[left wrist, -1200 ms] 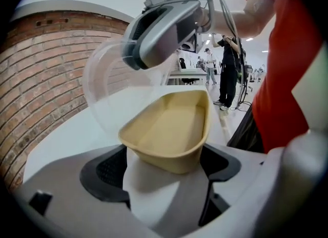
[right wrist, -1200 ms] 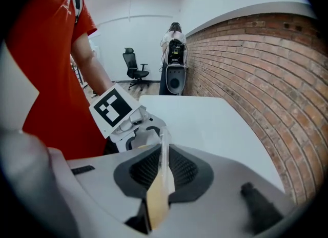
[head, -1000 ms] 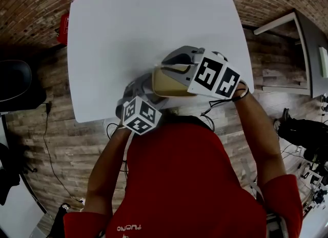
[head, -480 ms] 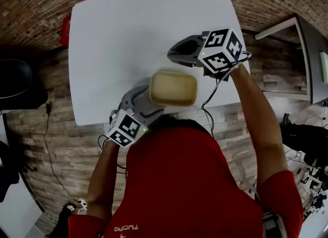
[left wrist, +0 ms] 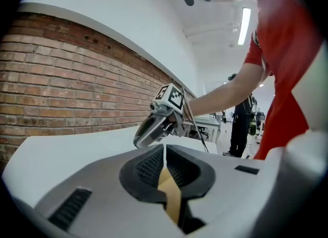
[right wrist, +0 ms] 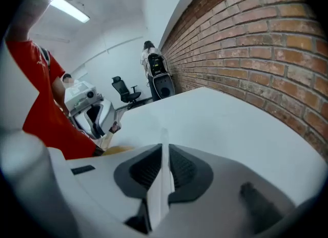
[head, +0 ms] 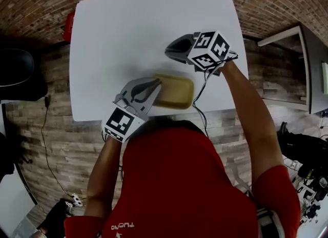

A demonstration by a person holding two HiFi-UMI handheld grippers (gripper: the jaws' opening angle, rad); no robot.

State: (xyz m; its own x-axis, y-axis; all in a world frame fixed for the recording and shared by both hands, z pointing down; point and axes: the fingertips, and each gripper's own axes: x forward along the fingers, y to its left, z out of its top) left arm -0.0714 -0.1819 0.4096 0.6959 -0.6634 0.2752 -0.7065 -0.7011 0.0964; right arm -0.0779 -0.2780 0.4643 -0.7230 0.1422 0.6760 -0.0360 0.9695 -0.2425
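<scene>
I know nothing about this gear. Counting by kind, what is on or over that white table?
Grippers: 2, the left gripper and the right gripper
Tan tray, clamped in the left: 1
Clear lid, clamped in the right: 1
Total: 4

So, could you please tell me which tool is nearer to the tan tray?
Left. The left tool is shut on the tan tray at its left end; the right tool, gripping a clear lid, stands apart, past the tray's far side.
</scene>
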